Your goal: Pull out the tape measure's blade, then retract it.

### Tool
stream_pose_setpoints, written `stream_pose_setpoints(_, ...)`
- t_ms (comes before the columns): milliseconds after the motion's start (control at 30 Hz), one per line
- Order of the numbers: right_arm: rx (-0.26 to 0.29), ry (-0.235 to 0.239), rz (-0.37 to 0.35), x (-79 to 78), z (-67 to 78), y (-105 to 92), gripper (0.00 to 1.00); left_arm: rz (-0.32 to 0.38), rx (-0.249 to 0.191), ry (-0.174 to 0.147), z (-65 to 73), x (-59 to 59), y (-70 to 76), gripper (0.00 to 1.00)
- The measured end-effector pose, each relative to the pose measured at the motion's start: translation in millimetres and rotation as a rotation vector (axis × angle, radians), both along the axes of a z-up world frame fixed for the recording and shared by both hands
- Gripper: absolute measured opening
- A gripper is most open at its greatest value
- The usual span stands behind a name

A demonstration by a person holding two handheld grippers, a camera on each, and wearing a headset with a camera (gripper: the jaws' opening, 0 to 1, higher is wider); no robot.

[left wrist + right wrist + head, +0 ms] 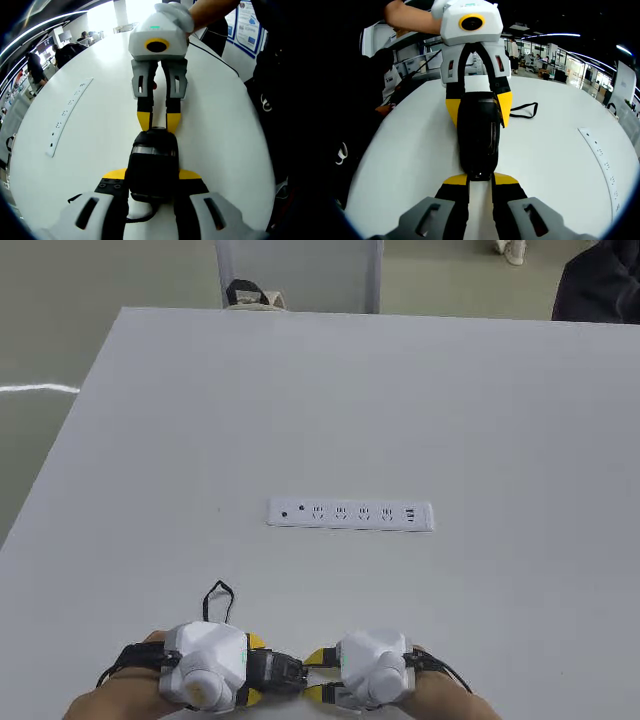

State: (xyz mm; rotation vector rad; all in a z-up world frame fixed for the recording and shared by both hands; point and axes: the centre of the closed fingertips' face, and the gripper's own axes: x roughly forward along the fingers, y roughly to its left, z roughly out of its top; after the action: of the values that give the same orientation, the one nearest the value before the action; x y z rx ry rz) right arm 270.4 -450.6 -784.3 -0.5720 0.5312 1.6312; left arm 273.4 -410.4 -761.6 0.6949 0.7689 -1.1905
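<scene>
**Tape measure clamped left, right at the nose**

On the table (300, 390), nearside of the power strip (350, 513) and well apart from it. Left gripper (256, 670) is clenched across the tape measure (477, 135) case. The case looks rigid and smooth, probably light, so a side clamp suits. Strap (218, 595) trails toward the strip. Right gripper (317, 674) has its tips narrowed at the nose. Can't tell if they pinch the hook. The blade is likely thin and springy, so grab it at the end hook.

Left tongs (258, 670) clamped, right tongs (318, 674) facing them, tips nearly touching
</scene>
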Motion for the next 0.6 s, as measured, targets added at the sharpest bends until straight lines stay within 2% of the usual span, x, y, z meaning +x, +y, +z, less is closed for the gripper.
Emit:
stream_pose_setpoints(233, -0.001, 0.013, -0.017, 1.3, 0.3, -0.8, 0.15, 0.006, -0.01, 0.003, 0.9, 0.5, -0.9, 0.31)
stream_pose_setpoints(600, -0.014, -0.01, -0.018, 0.3, 1.0, -1.1, 0.12, 0.009, -0.01, 0.001, -1.4, 1.2, 0.4, 0.31)
